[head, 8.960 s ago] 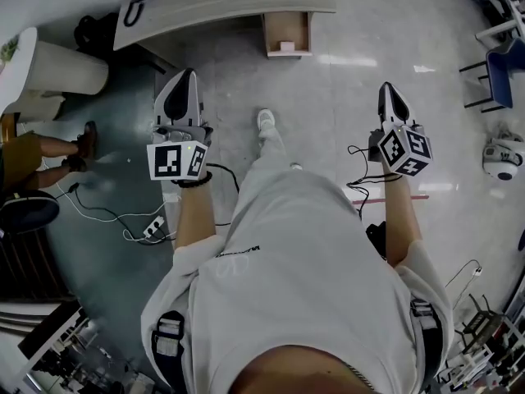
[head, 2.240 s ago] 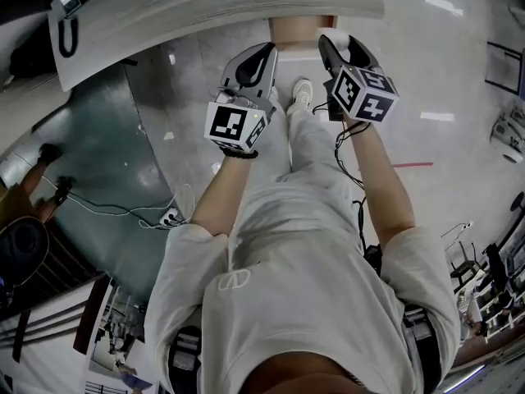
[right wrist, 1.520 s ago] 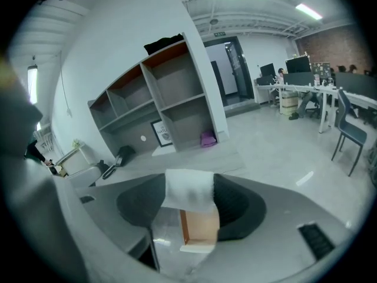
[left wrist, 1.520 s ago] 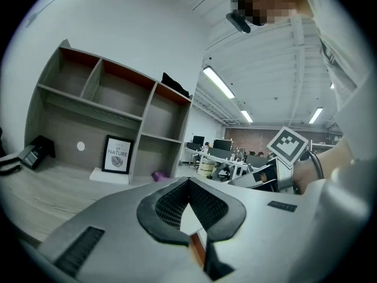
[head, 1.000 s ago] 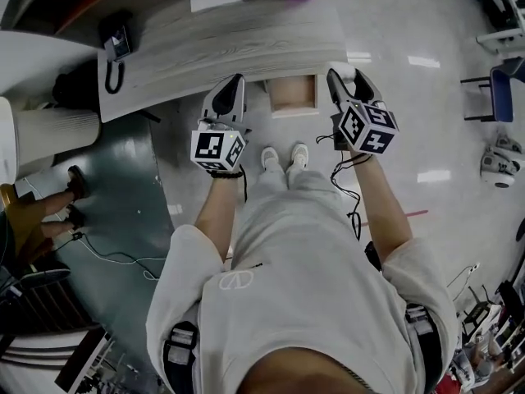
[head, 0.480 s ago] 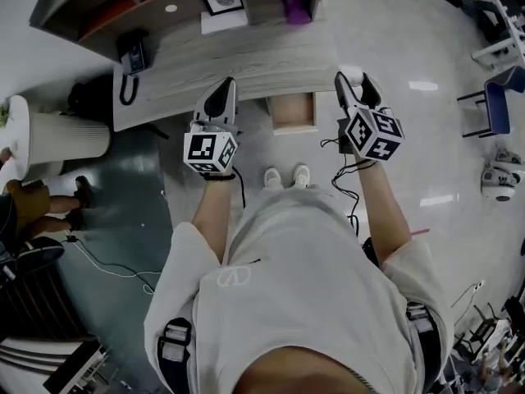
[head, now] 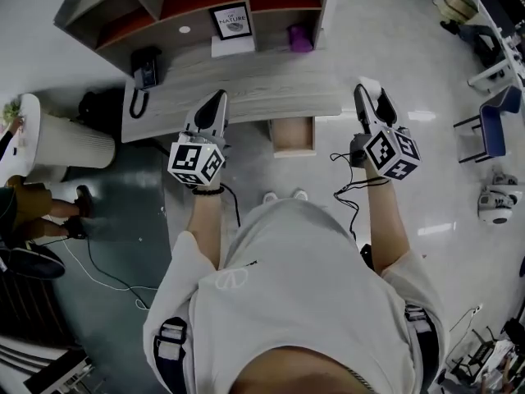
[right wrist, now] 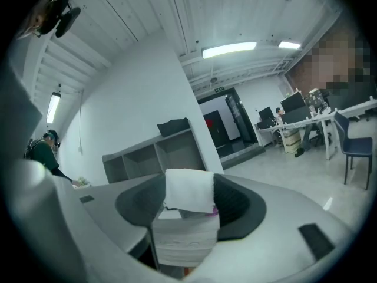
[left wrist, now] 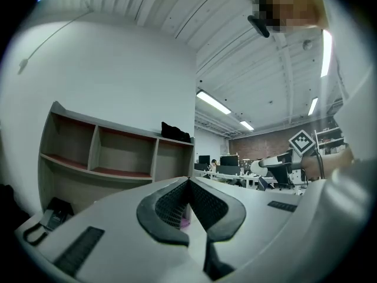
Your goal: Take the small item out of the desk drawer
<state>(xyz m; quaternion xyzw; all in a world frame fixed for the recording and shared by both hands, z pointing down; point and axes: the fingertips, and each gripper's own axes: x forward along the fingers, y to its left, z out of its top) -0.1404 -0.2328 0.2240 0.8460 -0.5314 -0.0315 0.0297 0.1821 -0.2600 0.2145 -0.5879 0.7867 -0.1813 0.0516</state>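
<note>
Right gripper (head: pixel 371 101) pinches 1 white item (right wrist: pixel 188 191), likely tissue, raised clear of open drawer (head: pixel 293 149) at 12 o'clock. Left gripper (head: pixel 215 103) fingers pressed together, empty.

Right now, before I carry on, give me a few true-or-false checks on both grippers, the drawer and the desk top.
1. The right gripper holds a white item between its jaws. True.
2. The left gripper has its jaws wide apart. False: they are together, with nothing between them.
3. The drawer is pushed shut. False: it stands pulled out under the desk.
4. A telephone sits at the desk's left end in the head view. True.
5. The purple item lies in the drawer. False: it stands on the desk top.
</note>
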